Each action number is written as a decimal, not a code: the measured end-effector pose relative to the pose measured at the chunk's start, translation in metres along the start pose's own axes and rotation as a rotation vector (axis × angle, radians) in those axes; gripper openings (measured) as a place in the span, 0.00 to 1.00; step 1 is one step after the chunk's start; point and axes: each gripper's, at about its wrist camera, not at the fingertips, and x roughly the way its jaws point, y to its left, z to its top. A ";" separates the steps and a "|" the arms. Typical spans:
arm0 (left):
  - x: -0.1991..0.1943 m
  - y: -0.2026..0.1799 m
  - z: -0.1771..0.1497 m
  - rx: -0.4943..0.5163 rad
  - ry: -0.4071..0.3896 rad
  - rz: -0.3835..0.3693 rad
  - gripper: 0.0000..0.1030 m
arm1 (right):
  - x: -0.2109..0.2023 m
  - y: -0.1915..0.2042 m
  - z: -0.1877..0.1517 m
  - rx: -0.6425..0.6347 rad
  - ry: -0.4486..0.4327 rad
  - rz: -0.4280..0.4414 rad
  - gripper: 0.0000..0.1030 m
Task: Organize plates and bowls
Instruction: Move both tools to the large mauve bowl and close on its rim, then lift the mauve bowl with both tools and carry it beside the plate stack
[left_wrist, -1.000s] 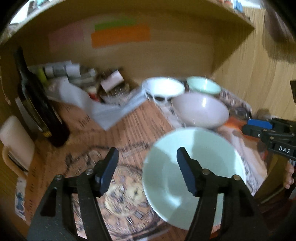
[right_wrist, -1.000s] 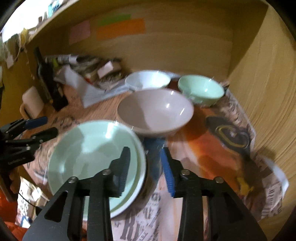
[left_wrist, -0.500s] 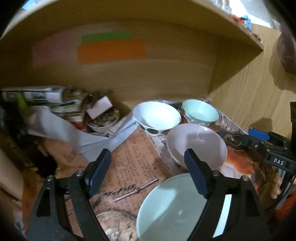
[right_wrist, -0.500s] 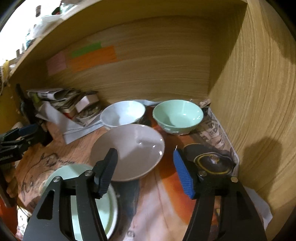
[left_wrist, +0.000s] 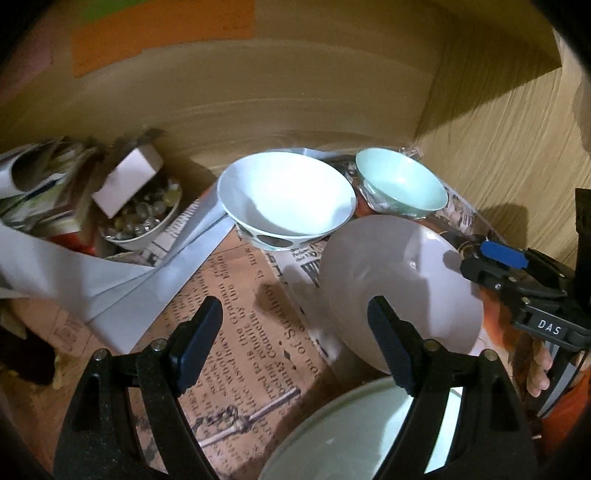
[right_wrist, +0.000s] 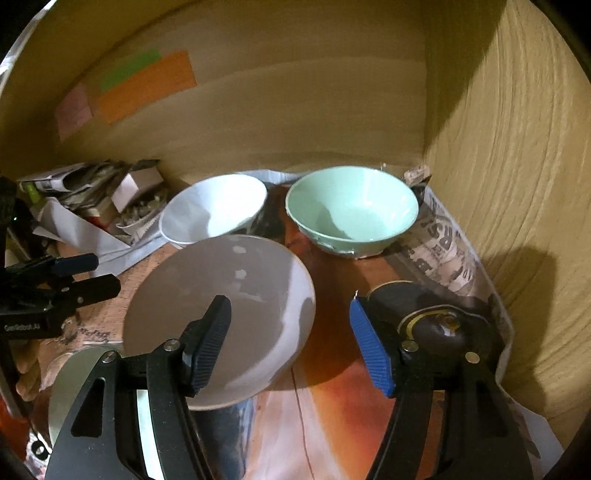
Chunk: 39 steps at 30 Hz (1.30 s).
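Grey plate (right_wrist: 221, 317) sits mid desk, green bowl (right_wrist: 352, 210) in back right corner by the wall. Both grippers, left (left_wrist: 295, 343) & right (right_wrist: 290, 343), have jaws wide w/ nothing held; right jaws just opened. Both moved in closer; green plate (left_wrist: 362, 435) now at front edge.

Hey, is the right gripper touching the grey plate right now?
Cannot tell. In the right wrist view the right gripper stands open, its black finger overlapping the grey plate; neither view shows a clear gap or contact.

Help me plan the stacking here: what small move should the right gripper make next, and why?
Probably ease the right gripper forward so the near rim of the grey bowl sits between its fingers, then close. Its jaws have just been opening with nothing between them, and that bowl lies straight ahead, nearer than the white bowl or green bowl.
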 end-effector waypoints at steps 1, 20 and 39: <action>0.003 0.000 0.000 0.002 0.006 0.000 0.78 | 0.003 -0.001 0.000 0.006 0.007 -0.001 0.62; 0.037 -0.009 0.004 0.044 0.136 -0.131 0.18 | 0.032 -0.003 -0.011 0.031 0.126 0.064 0.23; 0.006 -0.019 0.002 0.055 0.051 -0.074 0.15 | 0.007 0.006 -0.004 0.032 0.063 0.063 0.22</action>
